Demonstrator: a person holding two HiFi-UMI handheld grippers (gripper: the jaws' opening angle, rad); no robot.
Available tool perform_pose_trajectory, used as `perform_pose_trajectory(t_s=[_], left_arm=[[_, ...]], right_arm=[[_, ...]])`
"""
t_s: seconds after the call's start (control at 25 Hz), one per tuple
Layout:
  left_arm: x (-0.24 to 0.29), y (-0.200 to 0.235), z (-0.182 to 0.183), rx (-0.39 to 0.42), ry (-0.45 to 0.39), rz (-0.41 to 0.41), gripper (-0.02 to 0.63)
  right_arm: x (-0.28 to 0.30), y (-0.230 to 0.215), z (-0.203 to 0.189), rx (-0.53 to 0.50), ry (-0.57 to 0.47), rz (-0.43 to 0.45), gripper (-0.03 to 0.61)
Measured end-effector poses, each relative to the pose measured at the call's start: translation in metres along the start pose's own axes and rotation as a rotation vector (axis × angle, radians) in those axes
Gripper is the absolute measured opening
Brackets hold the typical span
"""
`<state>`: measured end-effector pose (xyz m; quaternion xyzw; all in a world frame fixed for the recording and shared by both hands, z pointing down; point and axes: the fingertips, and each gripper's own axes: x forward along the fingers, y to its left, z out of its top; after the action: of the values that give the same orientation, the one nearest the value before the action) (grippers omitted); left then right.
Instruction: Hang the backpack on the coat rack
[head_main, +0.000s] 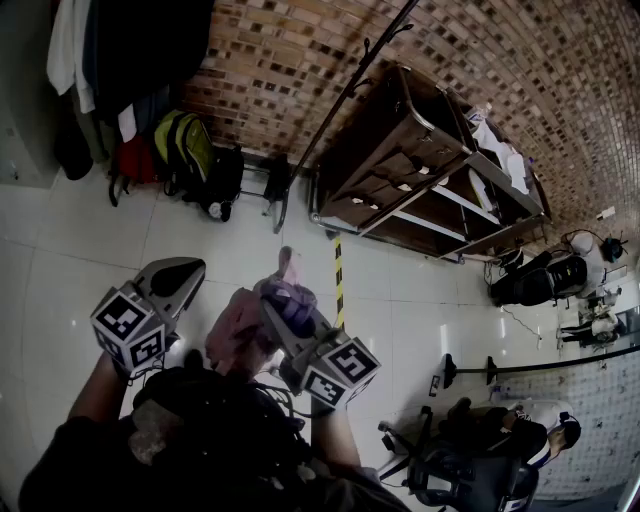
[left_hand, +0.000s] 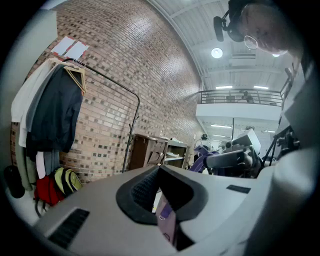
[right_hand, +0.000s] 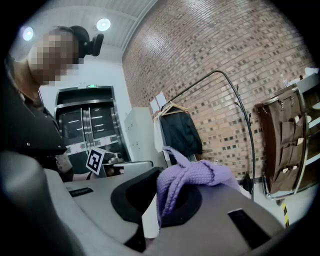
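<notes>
**Backpack held between both grippers; rack well ahead.**
Your right gripper (head_main: 283, 322) is clenched on the purple top loop (right_hand: 192, 175). Your left gripper (head_main: 178, 275) is pinched on a thin pink strap (left_hand: 166, 222). The backpack (head_main: 235, 335) hangs between them, close to your body, with its long axis down. The rack (head_main: 345, 95) stands ahead and to the right by the brick wall, well apart from the backpack. The right gripper is nearer, so the loop should probably lead onto a hook (head_main: 372, 45).

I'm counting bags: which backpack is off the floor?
The pink-and-purple backpack, gripped by the left gripper and right gripper; the yellow-green backpack and red bag rest on the floor under the hanging coats.
</notes>
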<state>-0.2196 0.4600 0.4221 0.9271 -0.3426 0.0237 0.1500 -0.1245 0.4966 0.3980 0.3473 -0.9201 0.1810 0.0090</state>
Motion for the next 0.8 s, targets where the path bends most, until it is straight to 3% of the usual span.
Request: perform_pose_trajectory(t_s=[0.28,0.52,0.8], left_arm=[[-0.004,0.022,0.016,0.039,-0.007,-0.025,0.012],[0.001,0.048,0.018,0.019,0.008,-0.007,0.012],[0.031,0.086,0.005,-0.007,0.052,0.03,0.012]], right_arm=[[0.022,-0.008,0.022,-0.045,-0.027,-0.035,-0.003],[0.043,-0.025,0.035,-0.085,-0.029,-0.042,-0.003],[0.065,-0.073,0.039,-0.041,-0.041,-0.041,-0.003]])
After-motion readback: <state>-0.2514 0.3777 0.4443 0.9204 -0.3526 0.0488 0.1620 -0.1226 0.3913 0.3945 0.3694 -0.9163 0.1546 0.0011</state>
